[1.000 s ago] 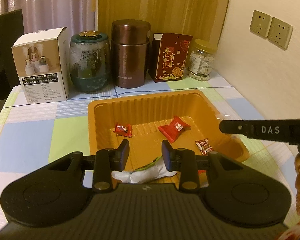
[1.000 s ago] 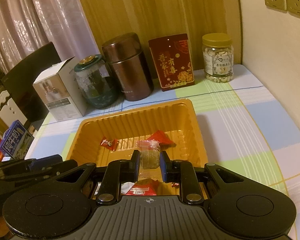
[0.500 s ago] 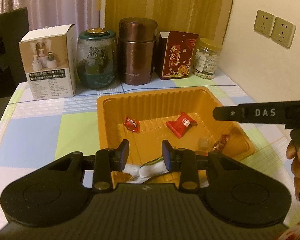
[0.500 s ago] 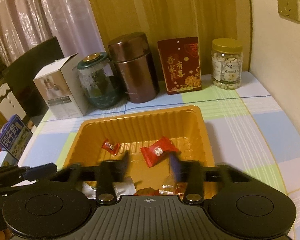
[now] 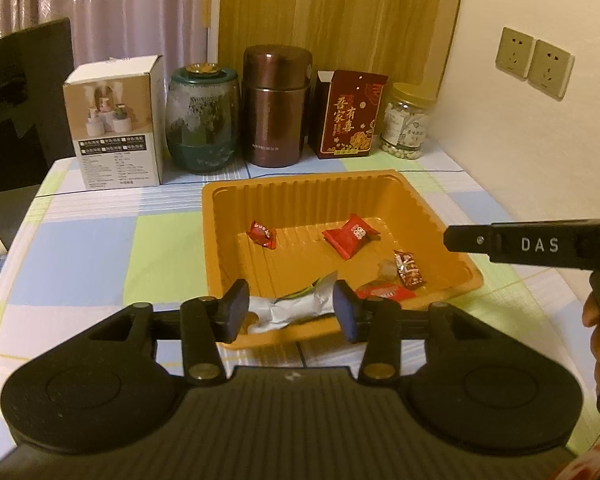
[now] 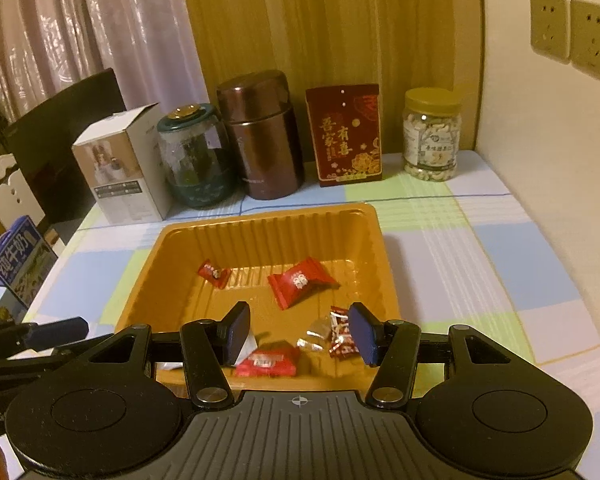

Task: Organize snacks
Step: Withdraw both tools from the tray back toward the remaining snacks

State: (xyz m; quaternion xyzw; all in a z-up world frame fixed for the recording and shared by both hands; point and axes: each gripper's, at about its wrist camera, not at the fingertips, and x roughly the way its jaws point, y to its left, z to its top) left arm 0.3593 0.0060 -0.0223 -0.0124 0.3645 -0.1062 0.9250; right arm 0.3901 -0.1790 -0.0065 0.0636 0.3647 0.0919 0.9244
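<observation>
Snacks lie in an orange tray (image 5: 452, 216) on a checked table (image 5: 100, 248), just ahead of both tools. The left tool (image 5: 288, 312) is opening its jaws; a white and green wrapper (image 5: 296, 308) sits between them, and the pads no longer seem to press on it, so this looks like a release into the tray's near edge. The right tool (image 6: 300, 334) stands part open and holds nothing, with a flat red packet (image 6: 268, 362) and small twisted sweets (image 6: 340, 334) below its gap.

To finish the drop well, the left tool should probably open fully and lift straight away, so the crinkly wrapper does not cling to a pad and get dragged over the rim.

The left view alone shows the white wrapper in full, plus the right tool's arm marked DAS and part of a hand at its far right. The right view alone shows a blue carton (image 6: 16, 264) and a chair beyond the table's left edge.
</observation>
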